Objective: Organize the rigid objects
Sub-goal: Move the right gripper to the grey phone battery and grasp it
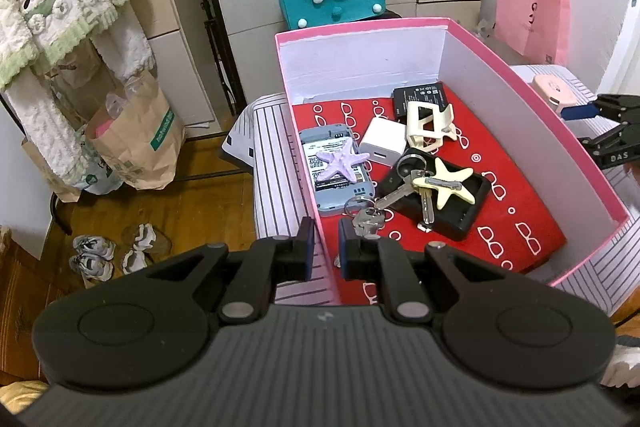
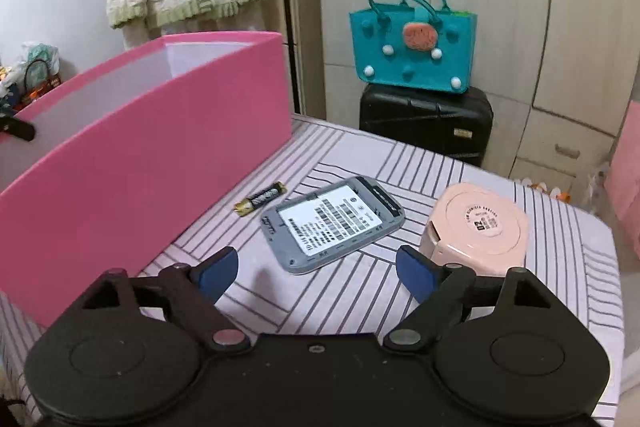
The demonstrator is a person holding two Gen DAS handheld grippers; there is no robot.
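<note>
Striped bed (image 2: pixel 360 291), pink box (image 2: pixel 140 163), battery (image 2: pixel 261 203)

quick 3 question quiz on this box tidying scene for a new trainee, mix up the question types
1. True or false: the left gripper is clamped on the near wall of the pink box.
2. Which thing lies still outside the box, closest to its wall? A) battery B) cream starfish C) white charger
3. Fill in: the right gripper is ___, with nothing between its fingers, above the striped cloth near the grey device and the pink round-topped gadget.

Key
1. True
2. A
3. open
</note>
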